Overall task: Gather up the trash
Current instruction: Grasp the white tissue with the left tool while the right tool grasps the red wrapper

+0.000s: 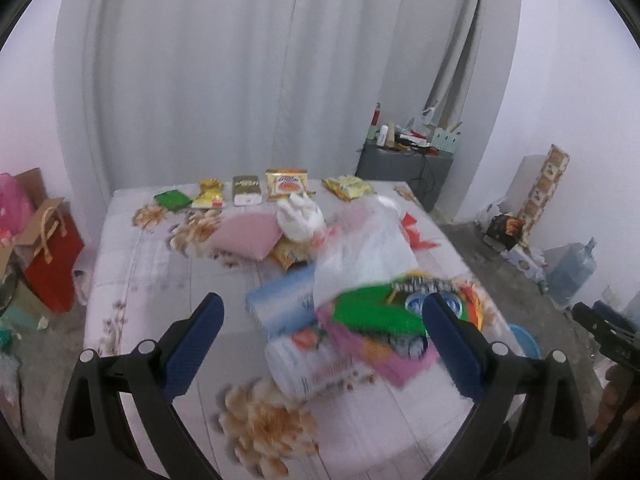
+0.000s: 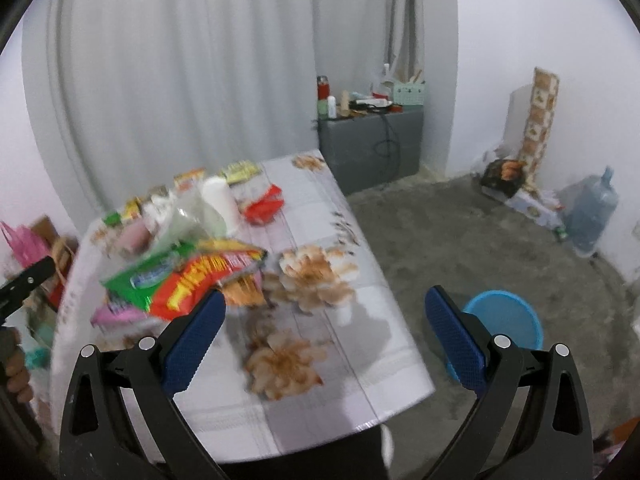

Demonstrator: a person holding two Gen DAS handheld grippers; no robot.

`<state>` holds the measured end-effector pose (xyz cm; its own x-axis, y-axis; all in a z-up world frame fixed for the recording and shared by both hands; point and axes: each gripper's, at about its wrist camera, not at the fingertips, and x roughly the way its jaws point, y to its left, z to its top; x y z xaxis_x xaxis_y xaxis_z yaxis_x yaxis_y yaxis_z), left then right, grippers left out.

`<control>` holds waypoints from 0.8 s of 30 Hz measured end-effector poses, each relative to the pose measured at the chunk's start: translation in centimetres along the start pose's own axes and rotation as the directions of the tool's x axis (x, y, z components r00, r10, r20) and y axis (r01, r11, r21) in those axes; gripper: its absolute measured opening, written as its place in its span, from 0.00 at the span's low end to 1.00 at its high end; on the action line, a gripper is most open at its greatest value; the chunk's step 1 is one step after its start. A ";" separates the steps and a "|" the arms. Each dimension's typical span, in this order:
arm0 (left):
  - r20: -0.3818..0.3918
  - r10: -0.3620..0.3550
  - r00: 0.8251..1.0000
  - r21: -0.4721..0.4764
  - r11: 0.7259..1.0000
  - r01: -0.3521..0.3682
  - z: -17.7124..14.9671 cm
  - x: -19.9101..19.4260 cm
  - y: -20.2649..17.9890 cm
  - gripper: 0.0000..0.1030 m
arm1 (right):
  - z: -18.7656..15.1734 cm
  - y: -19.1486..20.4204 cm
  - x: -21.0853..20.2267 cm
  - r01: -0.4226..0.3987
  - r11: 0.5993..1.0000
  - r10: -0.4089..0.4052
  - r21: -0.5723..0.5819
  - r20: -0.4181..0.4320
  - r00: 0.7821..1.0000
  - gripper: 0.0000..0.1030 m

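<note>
Plainly, the left gripper [image 1: 322, 330] is spread wide, its blue pads [image 1: 192, 344] parted with nothing caught between them; it is held above a blurred heap of wrappers [image 1: 360, 320] on the near part of the table [image 1: 160, 280]. A green packet [image 1: 372, 308], a pink wrapper [image 1: 396, 360] and a pale blue-and-white pack [image 1: 280, 300] are seen in that heap, with a clear plastic bag [image 1: 368, 240] rising behind them. Further off, a pink cushion-like packet [image 1: 248, 236] and a white knotted bag [image 1: 300, 216] are found at mid-table, and a row of snack packets [image 1: 288, 184] is laid along the far edge.

The right gripper [image 2: 324, 332] is likewise spread wide and holds nothing; it is held over the table's near right corner. Its left pad [image 2: 196, 340] is seen just beside a red-and-yellow packet [image 2: 204, 280] in the same heap; whether they touch cannot be told through the blur. A red wrapper [image 2: 264, 204] lies apart, further along the table. On the floor to the right, a blue bin [image 2: 504, 316] is seen behind the right pad [image 2: 456, 340].
</note>
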<state>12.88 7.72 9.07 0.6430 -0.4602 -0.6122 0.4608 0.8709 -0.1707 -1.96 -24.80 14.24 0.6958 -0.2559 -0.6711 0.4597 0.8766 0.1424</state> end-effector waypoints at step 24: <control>-0.275 0.083 0.958 0.002 0.996 -0.085 10.3 21.9 3.7 0.59 | 8.1 -3.4 16.4 -0.340 0.888 0.407 0.310 -0.181 0.895 0.68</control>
<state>34.93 -0.93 2.99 0.4862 -0.3215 -0.8125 0.4054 0.9067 -0.1162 12.31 -35.22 8.65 0.7099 0.2011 -0.6750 0.3427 0.7386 0.5805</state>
